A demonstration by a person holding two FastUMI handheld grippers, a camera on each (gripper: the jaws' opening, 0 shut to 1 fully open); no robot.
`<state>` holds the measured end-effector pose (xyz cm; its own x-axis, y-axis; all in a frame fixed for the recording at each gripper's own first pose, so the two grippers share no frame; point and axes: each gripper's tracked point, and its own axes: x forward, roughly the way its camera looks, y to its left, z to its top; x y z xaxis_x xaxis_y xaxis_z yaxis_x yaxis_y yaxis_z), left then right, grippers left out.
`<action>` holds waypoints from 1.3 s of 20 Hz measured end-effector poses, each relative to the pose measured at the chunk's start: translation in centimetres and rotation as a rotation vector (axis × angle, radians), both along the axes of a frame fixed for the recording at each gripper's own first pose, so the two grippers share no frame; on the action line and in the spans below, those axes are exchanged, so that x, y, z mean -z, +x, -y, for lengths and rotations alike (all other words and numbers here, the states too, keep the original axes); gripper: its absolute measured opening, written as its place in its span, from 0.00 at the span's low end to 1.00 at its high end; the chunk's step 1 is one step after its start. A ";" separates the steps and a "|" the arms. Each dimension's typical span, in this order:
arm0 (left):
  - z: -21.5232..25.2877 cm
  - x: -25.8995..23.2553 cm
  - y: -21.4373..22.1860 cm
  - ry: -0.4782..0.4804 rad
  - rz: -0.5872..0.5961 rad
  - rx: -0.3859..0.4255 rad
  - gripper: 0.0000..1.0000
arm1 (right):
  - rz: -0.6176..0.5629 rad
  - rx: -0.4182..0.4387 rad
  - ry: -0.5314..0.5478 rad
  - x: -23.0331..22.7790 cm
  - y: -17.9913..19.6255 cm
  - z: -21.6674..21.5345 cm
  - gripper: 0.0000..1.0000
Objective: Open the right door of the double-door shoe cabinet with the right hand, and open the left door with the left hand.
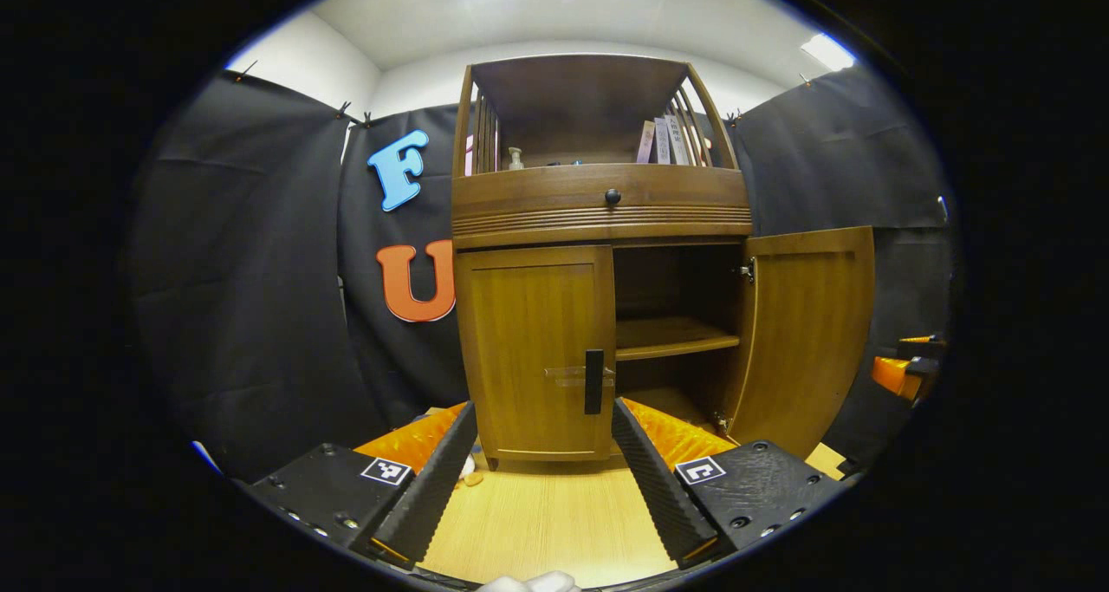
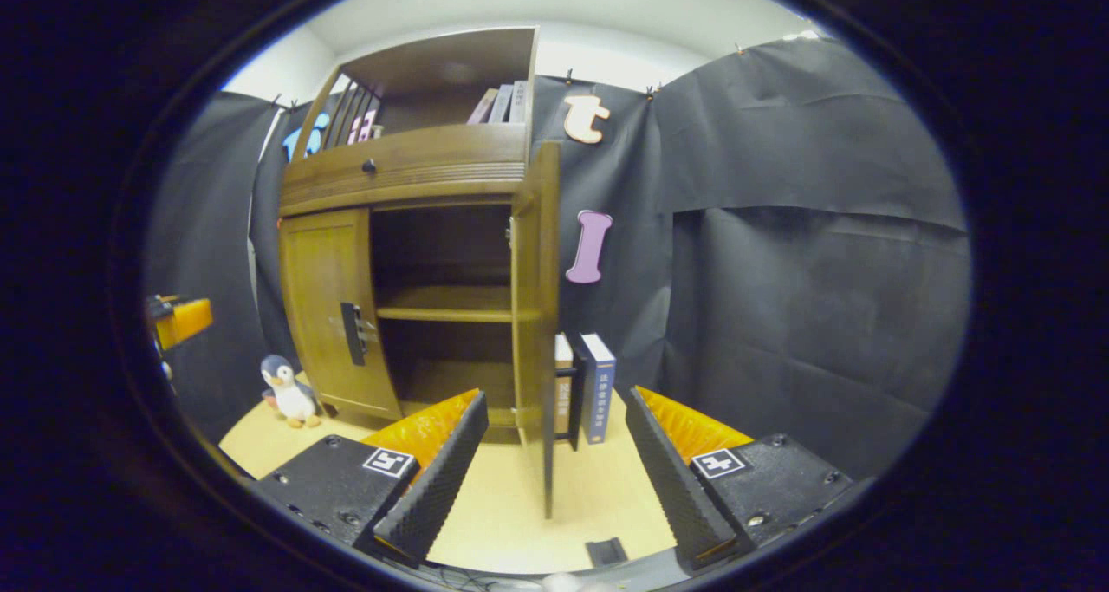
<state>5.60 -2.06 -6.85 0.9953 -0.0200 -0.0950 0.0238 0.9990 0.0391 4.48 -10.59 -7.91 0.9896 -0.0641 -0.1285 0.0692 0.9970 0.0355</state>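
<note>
Handle (image 1: 594, 381) of shut left door (image 1: 537, 354): upright, dead ahead of left claw (image 1: 544, 453), wide open, empty; right door (image 1: 806, 332) open.

This is a staged booth, not a lived-in home: black cloth (image 2: 814, 254) hangs as walls around a wooden shoe cabinet (image 1: 598, 219) standing on a pale floor (image 1: 546, 514). A toy penguin (image 2: 290, 393) and upright books (image 2: 587, 388) flank the cabinet as props.

A brown wooden double-door shoe cabinet (image 1: 598, 211) is seen upright; its right door (image 1: 806, 332) is swung fully open, while its left door (image 1: 537, 349), with a black vertical handle (image 1: 593, 381), is shut.
</note>
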 end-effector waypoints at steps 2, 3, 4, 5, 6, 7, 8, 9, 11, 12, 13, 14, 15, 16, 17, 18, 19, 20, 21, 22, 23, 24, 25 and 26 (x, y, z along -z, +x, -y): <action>-0.3 0.9 0.7 -0.003 -0.005 0.015 0.95 | 0.007 -0.009 0.007 -0.2 -0.7 -2.3 1.00; -0.4 1.2 1.1 -0.004 -0.007 0.020 0.95 | 0.005 -0.012 0.007 -0.2 -0.9 -3.3 1.00; -0.3 1.6 1.7 -0.006 -0.009 0.029 1.00 | 0.002 -0.019 0.008 -0.3 -1.0 -4.2 1.00; -0.1 2.2 2.2 -0.011 -0.013 0.033 0.95 | -0.001 -0.021 0.012 -0.5 -1.2 -4.9 1.00; 0.1 2.8 3.0 -0.017 -0.020 0.040 0.94 | -0.002 -0.021 0.015 -0.7 -1.3 -5.5 1.00; 0.4 3.2 3.8 -0.025 -0.014 0.043 0.94 | -0.003 -0.021 0.020 -1.0 -1.4 -6.0 1.00; 0.7 3.6 4.9 -0.030 -0.011 0.045 0.95 | -0.003 -0.020 0.021 -1.2 -1.3 -6.5 1.00; 1.1 4.3 6.2 -0.032 -0.008 0.049 0.94 | -0.006 -0.019 0.019 -1.3 -1.3 -6.9 1.00; 1.8 5.5 9.3 -0.026 0.002 0.058 0.94 | -0.010 -0.018 0.009 -1.9 -1.3 -7.8 1.00; 2.4 6.3 11.0 -0.027 -0.006 0.067 0.95 | -0.009 -0.015 0.002 -2.3 -1.2 -8.1 1.00; 2.9 7.1 12.5 -0.036 -0.006 0.079 0.95 | -0.006 -0.012 -0.005 -2.7 -1.1 -8.4 1.00; 3.4 7.8 14.3 -0.046 -0.009 0.083 0.95 | -0.006 -0.008 -0.008 -3.1 -1.0 -8.6 1.00; 3.8 8.4 15.7 -0.045 -0.008 0.086 0.95 | -0.006 -0.003 -0.011 -3.1 -1.1 -8.6 1.00; 4.2 9.1 17.5 -0.042 -0.005 0.087 0.95 | -0.011 0.005 -0.015 -3.3 -1.1 -8.6 1.00; 4.7 9.8 18.9 -0.039 -0.016 0.090 0.95 | -0.017 0.012 -0.019 -3.3 -1.1 -8.6 1.00; 5.1 10.2 20.5 -0.037 -0.010 0.093 0.95 | -0.022 0.018 -0.024 -3.4 -1.1 -8.7 1.00; 5.5 10.6 21.7 -0.038 -0.012 0.095 0.95 | -0.031 0.027 -0.031 -3.4 -0.9 -8.7 1.00; 6.0 10.8 22.9 -0.037 -0.015 0.097 0.95 | -0.036 0.034 -0.039 -3.5 -0.8 -8.6 1.00; 6.3 10.8 24.0 -0.037 -0.006 0.095 0.95 | -0.044 0.042 -0.045 -3.4 -0.7 -8.3 1.00; 6.6 10.7 24.9 -0.037 0.000 0.098 0.95 | -0.047 0.043 -0.050 -3.3 -0.7 -8.3 1.00; 7.0 10.6 25.7 -0.032 0.007 0.101 0.95 | -0.053 0.048 -0.055 -3.2 -0.7 -8.0 1.00; 7.2 10.4 26.4 -0.022 0.012 0.102 0.95 | -0.060 0.051 -0.059 -3.1 -0.5 -7.8 1.00; 7.4 10.7 26.6 -0.017 0.010 0.102 0.84 | -0.066 0.049 -0.059 -2.9 -0.4 -7.8 1.00; 7.6 10.9 26.7 -0.023 0.005 0.109 1.00 | -0.069 0.050 -0.059 -2.8 -0.4 -7.7 1.00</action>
<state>32.29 -9.70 -17.76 0.9875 -0.1306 -0.0878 0.1325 0.9910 0.0165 4.09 -2.88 -5.07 0.9740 -0.1223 -0.1907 0.1188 0.9925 -0.0299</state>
